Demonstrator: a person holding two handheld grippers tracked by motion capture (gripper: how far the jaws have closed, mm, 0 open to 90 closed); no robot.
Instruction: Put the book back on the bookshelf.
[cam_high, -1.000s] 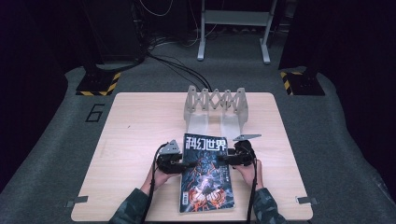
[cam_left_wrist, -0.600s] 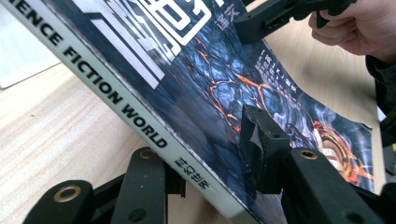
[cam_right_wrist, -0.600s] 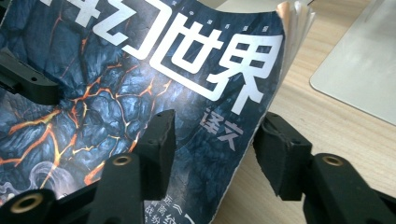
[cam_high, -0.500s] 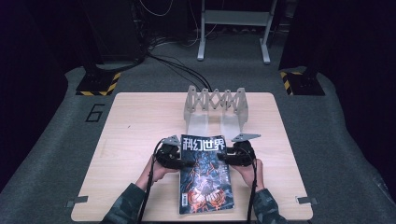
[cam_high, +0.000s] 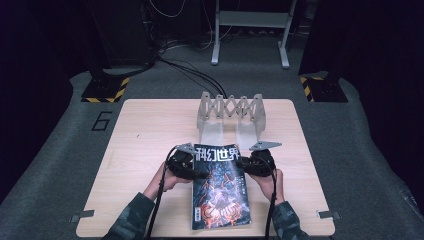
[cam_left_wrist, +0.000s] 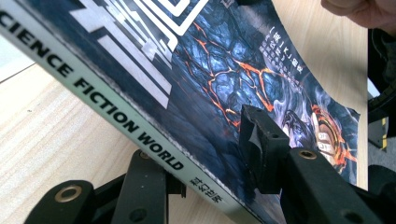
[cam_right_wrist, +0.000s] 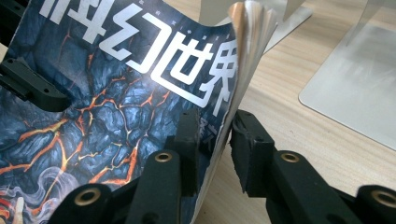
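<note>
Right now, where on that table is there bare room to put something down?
The left part of the table, beyond the left gripper, is bare, as is the right strip past the metal rack. The middle is crowded: the magazine and both grippers.

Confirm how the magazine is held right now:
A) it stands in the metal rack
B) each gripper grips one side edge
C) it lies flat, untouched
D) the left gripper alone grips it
B: the left gripper clamps the spine edge of the magazine, and the right gripper clamps the opposite page edge.
</note>
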